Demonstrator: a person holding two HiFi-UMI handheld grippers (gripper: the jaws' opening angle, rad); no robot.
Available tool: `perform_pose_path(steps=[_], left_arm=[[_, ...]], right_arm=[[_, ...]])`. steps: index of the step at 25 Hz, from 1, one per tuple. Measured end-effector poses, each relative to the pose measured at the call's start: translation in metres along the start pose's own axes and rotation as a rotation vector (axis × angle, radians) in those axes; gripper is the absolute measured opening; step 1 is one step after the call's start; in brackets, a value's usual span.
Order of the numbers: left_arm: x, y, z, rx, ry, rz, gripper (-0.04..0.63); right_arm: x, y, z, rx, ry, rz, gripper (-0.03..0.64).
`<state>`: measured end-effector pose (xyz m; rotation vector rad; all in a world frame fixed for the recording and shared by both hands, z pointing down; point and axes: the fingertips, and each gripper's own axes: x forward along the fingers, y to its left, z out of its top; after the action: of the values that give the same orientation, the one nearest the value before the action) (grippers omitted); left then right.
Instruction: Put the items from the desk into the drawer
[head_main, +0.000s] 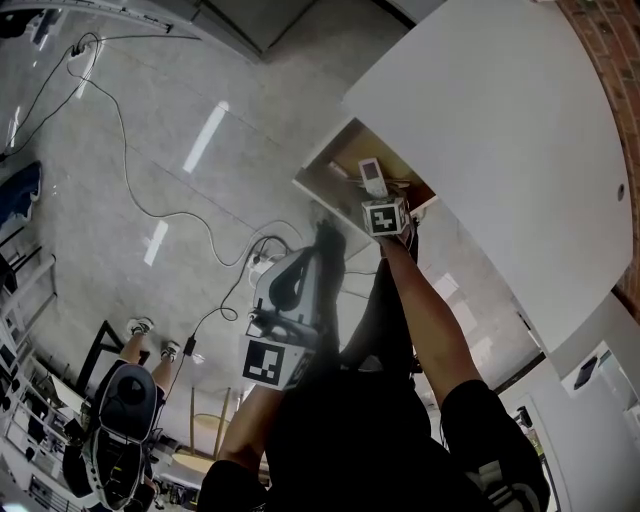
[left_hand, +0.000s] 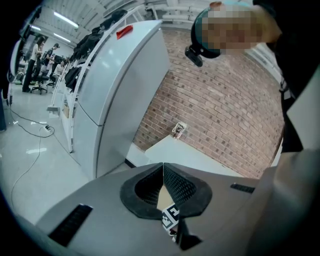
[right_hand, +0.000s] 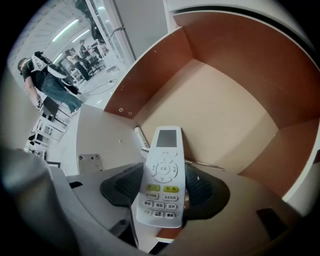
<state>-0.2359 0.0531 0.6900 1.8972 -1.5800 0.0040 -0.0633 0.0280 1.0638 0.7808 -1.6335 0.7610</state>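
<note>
A white remote control (right_hand: 162, 175) with a small screen and rows of buttons sits between the dark ribbed pads of my right gripper (right_hand: 162, 189), which is shut on its sides. The remote hangs screen-end down over the open wooden drawer (right_hand: 220, 110). In the head view the drawer (head_main: 335, 172) juts out from under the white desk (head_main: 500, 130), with the remote (head_main: 372, 177) and right gripper (head_main: 378, 197) just above it. My left gripper (head_main: 322, 240) hangs lower beside the right arm. Its jaws (left_hand: 162, 167) meet at the tips with nothing between them.
A slim white pen-like thing (right_hand: 141, 138) lies at the drawer's near corner. A small patterned cup (left_hand: 178, 130) stands on the desk by the brick wall (left_hand: 225, 110). A tall white cabinet (left_hand: 120, 90) stands left. Cables (head_main: 150, 200) run over the floor, and a person (head_main: 125, 400) sits further off.
</note>
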Motion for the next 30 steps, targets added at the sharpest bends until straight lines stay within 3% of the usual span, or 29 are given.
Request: perform_pose_path(steps=[8,14,17,23,30], left_arm=[[-0.005,0.002,-0.002,-0.013,-0.009,0.013,0.005],[-0.017,0.0,0.003,-0.019,-0.033,0.018,0.005],[-0.022,-0.002,0.015,-0.024,-0.062,0.029,0.005],[-0.045,-0.02,0.045,-0.023,-0.103,0.059,0.005],[-0.052,-0.051,0.094,0.036,-0.214,0.067,0.005]], right_arm=[[0.004,0.002,-0.011,-0.015,0.067,-0.02,0.253],[-0.018,0.002,-0.016,-0.04,0.052,-0.018,0.252],[-0.045,0.007,-0.003,-0.053,-0.008,-0.004,0.226],[-0.134,0.024,0.015,-0.043,-0.135,0.062,0.033],[-0.262,0.021,0.095,-0.115,-0.436,0.11,0.002]])
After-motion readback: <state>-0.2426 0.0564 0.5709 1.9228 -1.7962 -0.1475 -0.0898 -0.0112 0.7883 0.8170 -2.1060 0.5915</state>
